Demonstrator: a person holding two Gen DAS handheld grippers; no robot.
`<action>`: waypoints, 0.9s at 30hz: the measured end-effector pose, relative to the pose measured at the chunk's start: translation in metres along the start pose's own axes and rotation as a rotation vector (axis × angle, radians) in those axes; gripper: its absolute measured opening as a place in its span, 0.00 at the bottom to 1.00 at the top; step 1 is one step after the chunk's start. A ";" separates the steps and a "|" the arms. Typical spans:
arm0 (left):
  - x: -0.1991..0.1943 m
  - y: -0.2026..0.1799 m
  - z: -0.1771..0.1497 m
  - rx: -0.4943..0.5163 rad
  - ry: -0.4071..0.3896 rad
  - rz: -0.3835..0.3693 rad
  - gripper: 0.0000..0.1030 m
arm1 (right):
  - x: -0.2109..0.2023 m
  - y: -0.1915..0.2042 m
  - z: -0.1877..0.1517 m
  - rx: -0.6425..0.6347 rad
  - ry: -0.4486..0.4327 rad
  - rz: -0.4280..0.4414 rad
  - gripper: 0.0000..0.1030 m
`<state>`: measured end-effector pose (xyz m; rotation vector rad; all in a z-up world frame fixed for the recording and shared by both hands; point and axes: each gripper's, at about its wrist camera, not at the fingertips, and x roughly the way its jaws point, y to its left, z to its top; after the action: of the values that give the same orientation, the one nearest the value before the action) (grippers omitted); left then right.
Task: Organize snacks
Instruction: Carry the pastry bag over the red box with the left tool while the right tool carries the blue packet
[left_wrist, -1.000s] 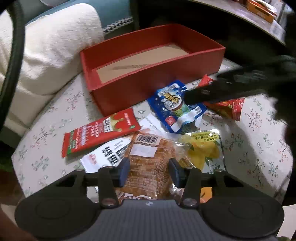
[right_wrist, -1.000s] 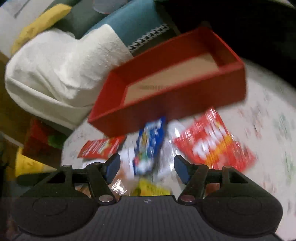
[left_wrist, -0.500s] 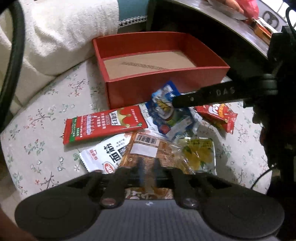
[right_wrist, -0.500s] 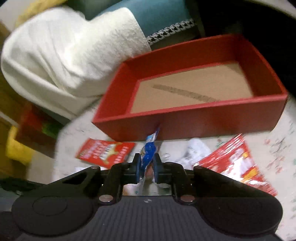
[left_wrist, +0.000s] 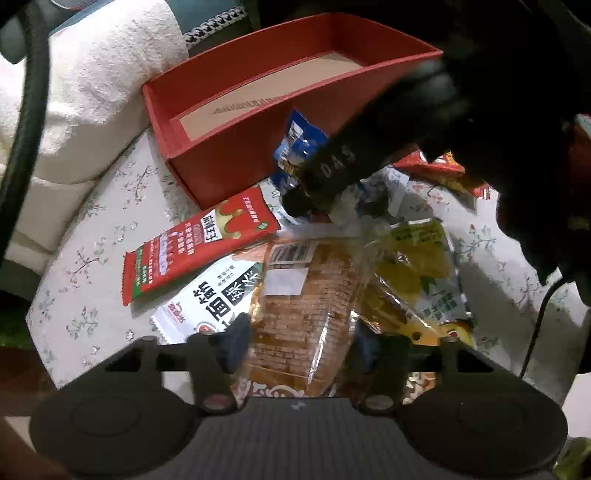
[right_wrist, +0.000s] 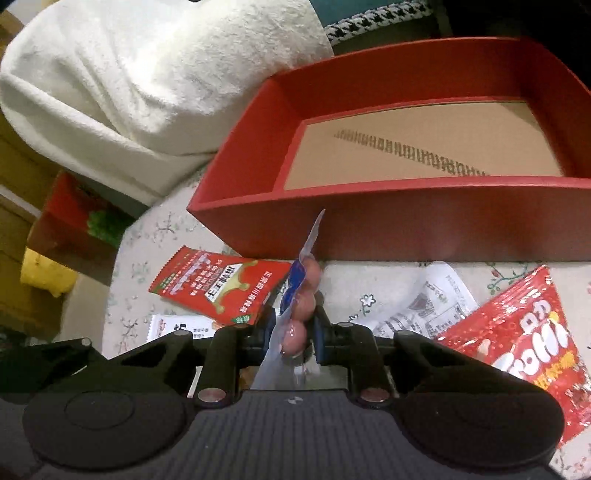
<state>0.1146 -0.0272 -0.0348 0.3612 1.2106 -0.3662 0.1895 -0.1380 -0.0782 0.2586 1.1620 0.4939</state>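
The right hand-held gripper (right_wrist: 291, 332) is clamped on the blue snack pack (right_wrist: 295, 295), its lower end hidden behind the gripper body, before the red box (right_wrist: 443, 221). The left hand-held gripper (left_wrist: 301, 338), jaws just opened, straddles the bread bag (left_wrist: 306, 295) at lower centre; pad contact is blurred.

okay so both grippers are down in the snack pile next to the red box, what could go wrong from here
The right gripper pinches the blue packet edge-on by one end; it may swing, slip, or catch the red box wall in front. The left gripper, just reopened, straddles the bread bag, which overlaps neighbouring packets; closing could drag them along.
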 end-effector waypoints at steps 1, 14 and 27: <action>-0.003 0.002 0.001 -0.014 0.001 0.017 0.39 | -0.003 0.000 -0.001 -0.004 0.002 0.005 0.26; -0.064 0.043 0.019 -0.248 -0.146 -0.061 0.31 | -0.068 -0.019 0.004 0.109 -0.125 0.154 0.22; -0.074 0.075 0.107 -0.313 -0.326 -0.099 0.29 | -0.111 -0.046 0.058 0.220 -0.345 0.179 0.22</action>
<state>0.2152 -0.0032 0.0742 -0.0301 0.9473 -0.3008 0.2197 -0.2303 0.0138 0.6178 0.8586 0.4562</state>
